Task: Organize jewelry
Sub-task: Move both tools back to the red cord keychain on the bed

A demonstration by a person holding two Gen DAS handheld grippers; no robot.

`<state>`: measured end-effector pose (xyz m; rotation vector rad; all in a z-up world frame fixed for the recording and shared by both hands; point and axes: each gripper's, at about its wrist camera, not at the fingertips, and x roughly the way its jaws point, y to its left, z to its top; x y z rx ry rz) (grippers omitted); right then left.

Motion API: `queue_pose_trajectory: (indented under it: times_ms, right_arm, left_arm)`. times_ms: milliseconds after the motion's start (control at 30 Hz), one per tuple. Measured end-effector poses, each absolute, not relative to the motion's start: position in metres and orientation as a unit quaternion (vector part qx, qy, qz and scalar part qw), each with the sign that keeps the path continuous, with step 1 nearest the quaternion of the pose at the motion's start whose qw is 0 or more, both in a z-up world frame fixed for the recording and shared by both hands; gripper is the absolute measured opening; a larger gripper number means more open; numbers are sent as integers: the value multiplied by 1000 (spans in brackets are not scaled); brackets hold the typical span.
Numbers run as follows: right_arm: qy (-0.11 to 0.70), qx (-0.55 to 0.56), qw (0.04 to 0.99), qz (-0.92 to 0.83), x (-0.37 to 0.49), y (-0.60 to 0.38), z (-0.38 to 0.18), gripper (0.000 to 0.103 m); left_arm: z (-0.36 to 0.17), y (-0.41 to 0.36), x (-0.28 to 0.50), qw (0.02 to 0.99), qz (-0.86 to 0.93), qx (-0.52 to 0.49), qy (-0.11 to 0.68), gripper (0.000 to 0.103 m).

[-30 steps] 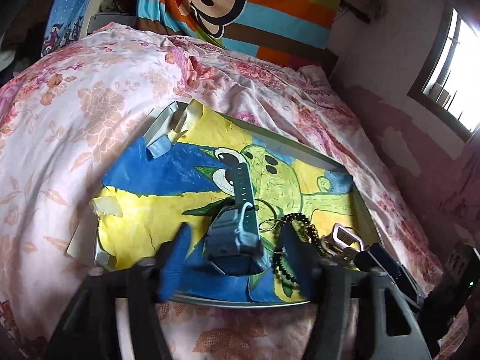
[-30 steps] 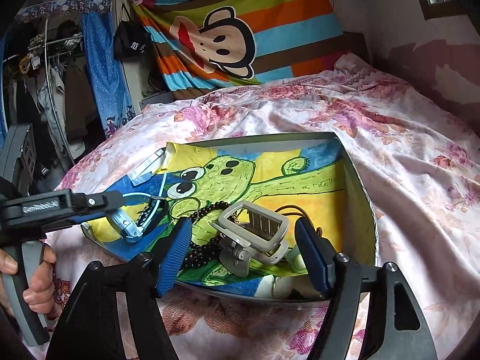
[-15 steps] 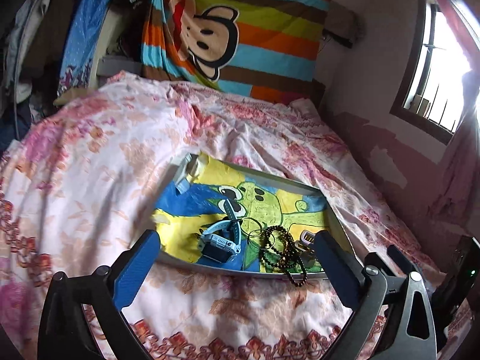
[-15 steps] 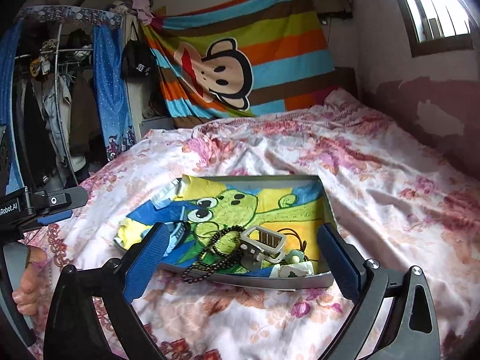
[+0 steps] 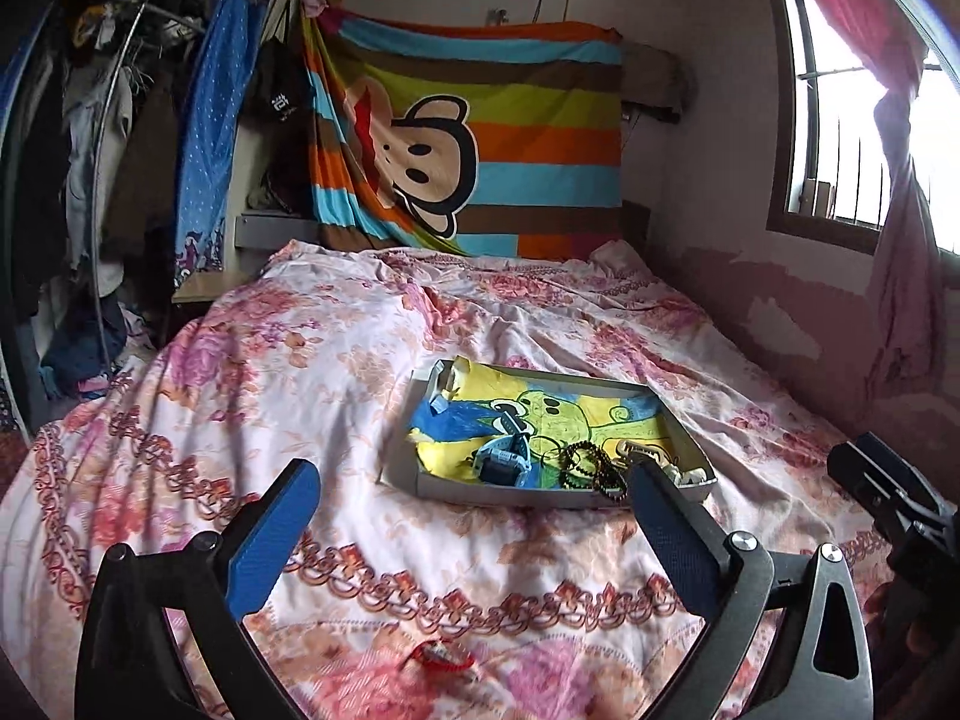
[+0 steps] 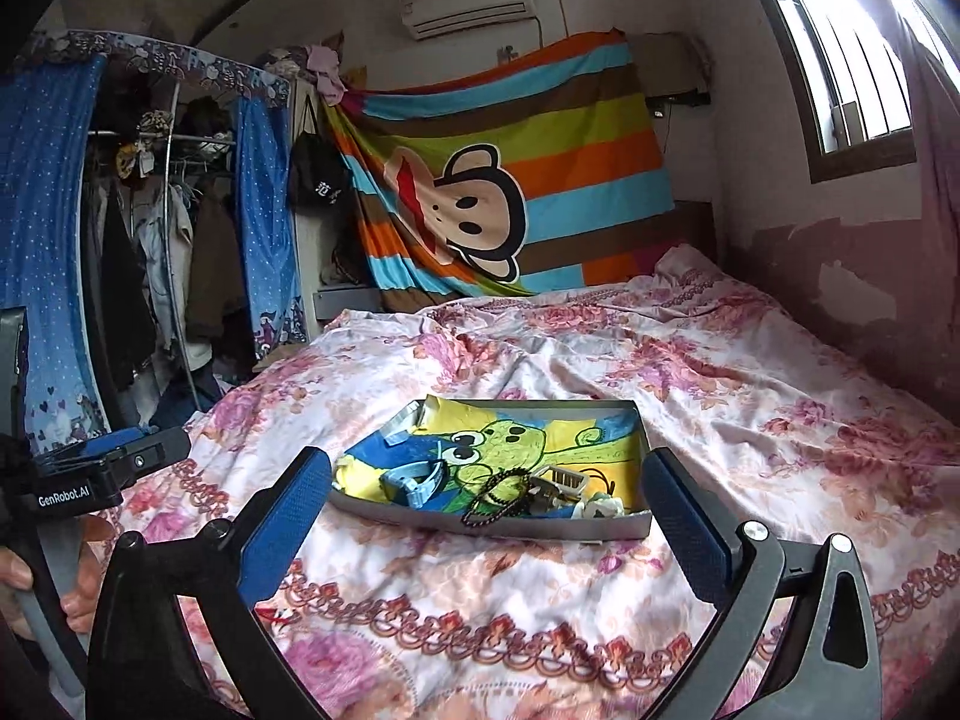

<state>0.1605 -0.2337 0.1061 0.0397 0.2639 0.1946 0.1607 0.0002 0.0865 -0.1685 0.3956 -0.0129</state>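
Observation:
A shallow grey box (image 5: 516,495) (image 6: 510,525) lined with a yellow and blue cartoon sheet lies on the floral bed. In it are a blue watch (image 5: 504,459) (image 6: 417,480), a black bead bracelet (image 5: 585,465) (image 6: 495,498), a cream hair clip (image 5: 645,453) (image 6: 564,480) and a small white piece (image 6: 600,507). My left gripper (image 5: 468,516) is open and empty, held back from the box's near edge. My right gripper (image 6: 486,510) is open and empty, also short of the box. A small red item (image 5: 441,657) lies on the bedding close below the left gripper.
The floral bedspread (image 5: 300,390) covers the bed. A striped monkey blanket (image 5: 468,138) hangs at the head. A clothes rack with blue curtains (image 6: 180,240) stands at the left. A wall with a window (image 5: 840,120) runs along the right.
Both grippers have opened wide and pulled back and up from the box. The watch, once between the left fingers, and the clip, once between the right fingers, lie in the box.

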Motion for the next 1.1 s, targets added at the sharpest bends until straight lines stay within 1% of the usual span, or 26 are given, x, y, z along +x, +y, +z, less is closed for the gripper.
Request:
queue_pose_trajectory:
  times_ms: [300,467,733,1100]
  right_arm:
    - [110,6,988,107,92,-228,96,101]
    - [126,2,985,114,73,-226,77,101]
    - [172,-13,978,117,82,-219,52,101]
    - [212,-17,971,111,104,-212,30,101]
  left_arm:
    - [69,13,113,979,-1,-55,194,103]
    - [54,21,97,979,8,-38,202,103]
    - [28,36,92,972,18,-38,230,103]
    - [5,49,102,964,27,-39,262,103]
